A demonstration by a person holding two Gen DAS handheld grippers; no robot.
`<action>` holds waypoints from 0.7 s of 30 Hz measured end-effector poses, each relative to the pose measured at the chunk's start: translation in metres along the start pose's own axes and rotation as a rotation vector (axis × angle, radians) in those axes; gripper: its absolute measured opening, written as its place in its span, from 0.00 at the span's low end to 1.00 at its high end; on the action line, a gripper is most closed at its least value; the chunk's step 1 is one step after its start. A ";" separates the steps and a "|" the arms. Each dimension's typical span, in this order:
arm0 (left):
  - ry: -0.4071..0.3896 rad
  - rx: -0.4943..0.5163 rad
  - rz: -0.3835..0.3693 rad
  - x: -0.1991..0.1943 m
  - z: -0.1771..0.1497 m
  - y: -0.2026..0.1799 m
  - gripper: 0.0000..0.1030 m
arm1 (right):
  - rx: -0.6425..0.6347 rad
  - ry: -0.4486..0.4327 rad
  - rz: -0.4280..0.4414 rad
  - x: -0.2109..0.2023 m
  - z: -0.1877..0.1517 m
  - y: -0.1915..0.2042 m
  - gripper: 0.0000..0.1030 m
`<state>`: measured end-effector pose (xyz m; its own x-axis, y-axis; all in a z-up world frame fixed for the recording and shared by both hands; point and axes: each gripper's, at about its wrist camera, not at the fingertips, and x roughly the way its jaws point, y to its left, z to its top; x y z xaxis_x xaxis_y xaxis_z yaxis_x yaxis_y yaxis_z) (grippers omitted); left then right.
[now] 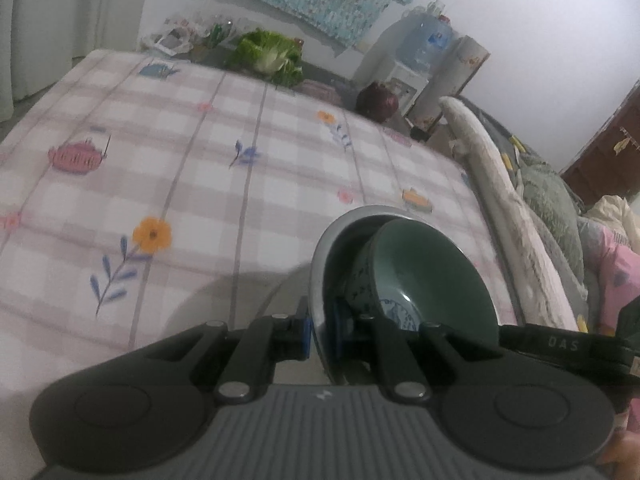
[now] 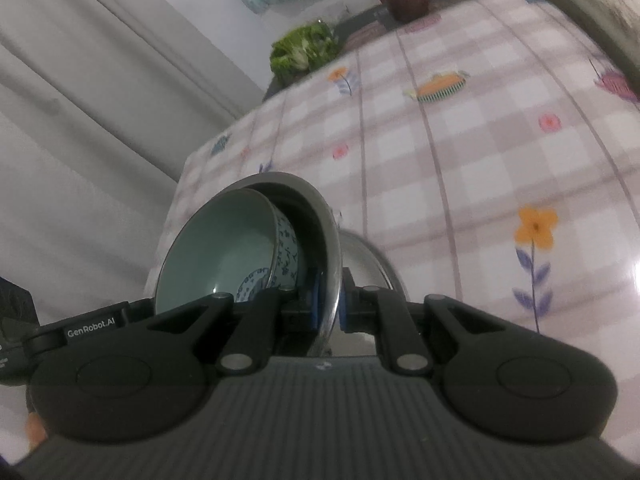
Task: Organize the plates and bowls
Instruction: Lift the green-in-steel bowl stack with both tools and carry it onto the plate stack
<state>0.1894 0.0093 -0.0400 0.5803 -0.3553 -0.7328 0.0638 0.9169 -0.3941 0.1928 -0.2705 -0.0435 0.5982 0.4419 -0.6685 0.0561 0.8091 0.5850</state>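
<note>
A steel bowl holds a green ceramic bowl with blue patterns nested inside it. My left gripper is shut on the steel bowl's rim at one side. My right gripper is shut on the steel bowl's rim at the other side, and the green bowl shows to its left. The stack is tilted and held just above the checked tablecloth. A second steel surface shows right of the rim; I cannot tell what it is.
A cabbage and a dark red pot stand at the table's far edge. A padded chair back and bedding lie to the right. Curtains hang beyond the table's left edge. A water dispenser stands against the wall.
</note>
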 end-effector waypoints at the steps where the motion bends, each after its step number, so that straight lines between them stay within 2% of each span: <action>1: 0.004 0.000 0.002 0.000 -0.004 0.001 0.09 | 0.001 0.005 -0.002 -0.001 -0.005 -0.001 0.09; 9: 0.027 0.007 0.029 0.001 -0.023 0.005 0.10 | 0.009 0.034 -0.011 0.002 -0.029 -0.007 0.10; 21: 0.044 -0.006 0.048 0.008 -0.031 0.013 0.13 | -0.040 0.030 -0.056 0.013 -0.038 -0.003 0.11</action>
<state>0.1693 0.0130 -0.0680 0.5461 -0.3188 -0.7747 0.0318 0.9320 -0.3611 0.1698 -0.2521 -0.0711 0.5710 0.4067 -0.7131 0.0559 0.8474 0.5280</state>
